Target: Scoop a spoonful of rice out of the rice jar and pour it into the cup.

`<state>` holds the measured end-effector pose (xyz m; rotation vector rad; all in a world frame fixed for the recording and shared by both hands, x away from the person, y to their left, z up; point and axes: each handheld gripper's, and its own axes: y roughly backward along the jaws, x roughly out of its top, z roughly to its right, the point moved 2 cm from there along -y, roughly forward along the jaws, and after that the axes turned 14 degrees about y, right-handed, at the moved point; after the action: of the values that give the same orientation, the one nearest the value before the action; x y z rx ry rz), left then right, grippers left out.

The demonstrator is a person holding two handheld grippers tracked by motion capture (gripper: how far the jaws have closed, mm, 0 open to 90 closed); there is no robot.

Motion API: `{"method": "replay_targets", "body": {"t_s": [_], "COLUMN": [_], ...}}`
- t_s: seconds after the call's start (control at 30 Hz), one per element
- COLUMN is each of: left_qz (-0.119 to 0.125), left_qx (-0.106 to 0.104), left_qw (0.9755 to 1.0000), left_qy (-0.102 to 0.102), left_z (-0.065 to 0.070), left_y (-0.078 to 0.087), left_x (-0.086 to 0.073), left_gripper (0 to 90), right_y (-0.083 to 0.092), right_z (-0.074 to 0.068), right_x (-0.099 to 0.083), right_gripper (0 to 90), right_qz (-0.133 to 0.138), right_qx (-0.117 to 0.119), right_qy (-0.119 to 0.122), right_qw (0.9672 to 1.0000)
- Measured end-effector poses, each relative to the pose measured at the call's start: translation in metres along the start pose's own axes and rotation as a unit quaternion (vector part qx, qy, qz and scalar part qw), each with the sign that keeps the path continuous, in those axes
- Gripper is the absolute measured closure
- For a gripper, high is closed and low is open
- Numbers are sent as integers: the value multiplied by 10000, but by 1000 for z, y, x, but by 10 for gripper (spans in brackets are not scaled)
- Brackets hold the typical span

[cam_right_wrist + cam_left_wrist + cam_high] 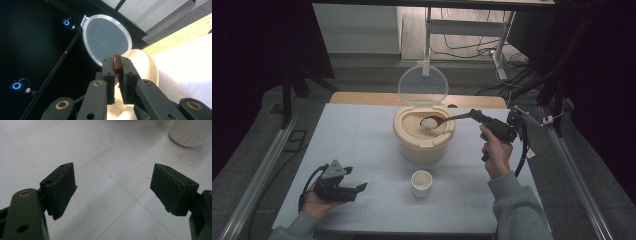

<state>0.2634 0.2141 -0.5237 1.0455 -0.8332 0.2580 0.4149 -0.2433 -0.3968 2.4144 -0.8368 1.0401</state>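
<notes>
Your right tongs (474,115) are gripping the spoon (439,120), heaped with rice, over the bin (423,137); your left tongs (359,188) are resting released on the tabletop (362,140).

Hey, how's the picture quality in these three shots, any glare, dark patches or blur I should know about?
High view: the table is evenly lit, the surroundings fall to near black, and it is slightly soft overall. Left gripper view: bright, washed-out tabletop; the cup is blurred, and the left gripper casts soft shadows. Right gripper view: the table edge is blown out white, with glare on the container behind the spoon handle.
</notes>
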Motion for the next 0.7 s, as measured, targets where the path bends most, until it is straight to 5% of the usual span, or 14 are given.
{"method": "replay_targets", "body": {"t_s": [0.7], "left_qz": [-9], "left_qx": [0], "left_qw": [10000], "left_qy": [-6], "left_z": [0], "left_y": [0], "left_x": [0], "left_gripper": [200], "right_y": [21], "right_z": [-11], "right_x": [-16], "right_gripper": [835], "right_qz": [-430], "right_qx": [349], "right_qy": [-6], "right_qw": [9985]}}
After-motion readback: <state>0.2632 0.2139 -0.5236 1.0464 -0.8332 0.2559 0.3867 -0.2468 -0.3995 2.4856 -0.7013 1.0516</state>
